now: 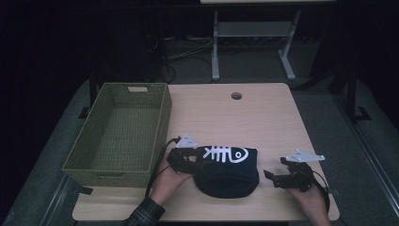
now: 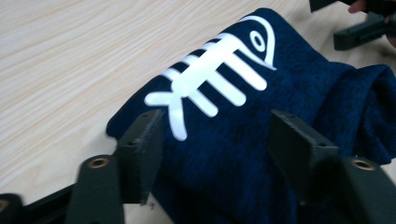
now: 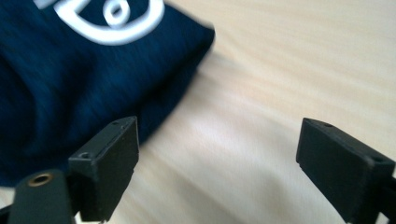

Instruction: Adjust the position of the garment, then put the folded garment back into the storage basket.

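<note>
Navy cloth (image 2: 261, 135) between spread left fingers (image 2: 140, 154); right fingers (image 3: 107, 163) apart, just beside it

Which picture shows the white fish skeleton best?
The left gripper view: the whole fish skeleton is sharp and close on the dark blue cloth. The high view shows it whole but tiny; the right gripper view shows its blurry head.

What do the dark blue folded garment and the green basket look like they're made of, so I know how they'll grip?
The garment looks like soft knit fabric, probably fleece or jersey: its heathered navy surface is matte and it folds limply. Its white fish-skeleton print looks smooth and flat, likely a heat transfer. The basket looks woven, maybe paper rope or wicker: a fine ribbed weave shows on its walls, matte olive green.
</note>
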